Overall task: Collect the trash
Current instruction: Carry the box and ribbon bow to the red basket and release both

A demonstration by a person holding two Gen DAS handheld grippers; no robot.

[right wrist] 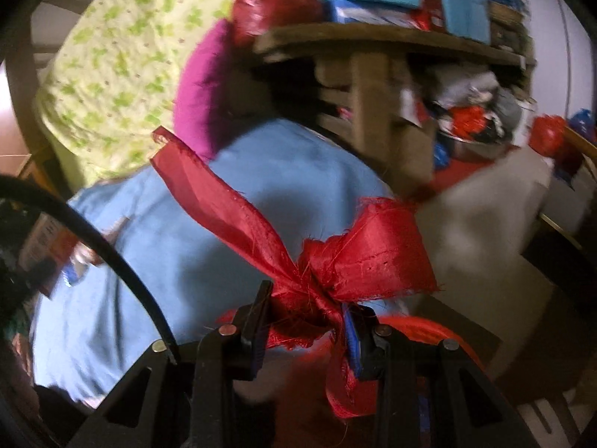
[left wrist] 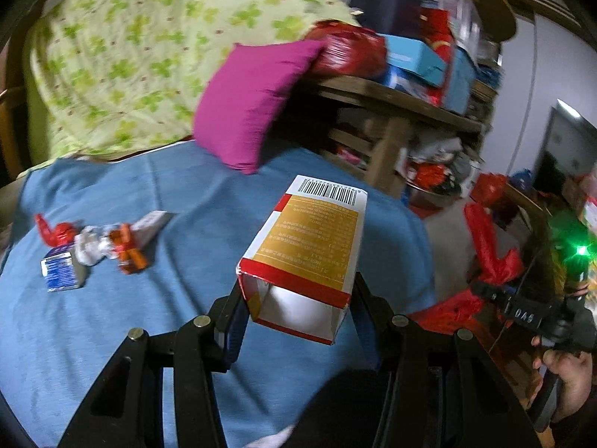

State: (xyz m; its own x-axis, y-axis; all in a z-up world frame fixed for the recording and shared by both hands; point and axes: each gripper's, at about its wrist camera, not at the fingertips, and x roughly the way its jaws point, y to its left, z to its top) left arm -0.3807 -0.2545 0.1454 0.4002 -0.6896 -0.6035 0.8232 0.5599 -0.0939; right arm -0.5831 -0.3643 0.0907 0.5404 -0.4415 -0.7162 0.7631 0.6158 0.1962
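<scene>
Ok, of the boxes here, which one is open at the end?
The yellow and red carton clamped in the left gripper: its near end gapes, showing a white inside. The small blue box on the blue sheet looks closed.

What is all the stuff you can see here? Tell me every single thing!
Carton: one, yellow, red and white, open end facing the camera, held in the left hand-held gripper.
Ribbon: one, red, knotted, held in the right hand-held gripper.
Trash pile: several pieces, red, white, orange and blue, on the blue sheet at left.
Sheet: one, blue, covering the bed.
Pillow: one, magenta, leaning at the sheet's far edge.
Blanket: one, pale green with leaf print, behind the pillow.
Shelf: one, wooden, stacked with blue and red boxes.
Left hand-held gripper: black, shut on the carton.
Right hand-held gripper: black, shut on the ribbon.
Hand: one, holding the right hand-held gripper's handle.
</scene>
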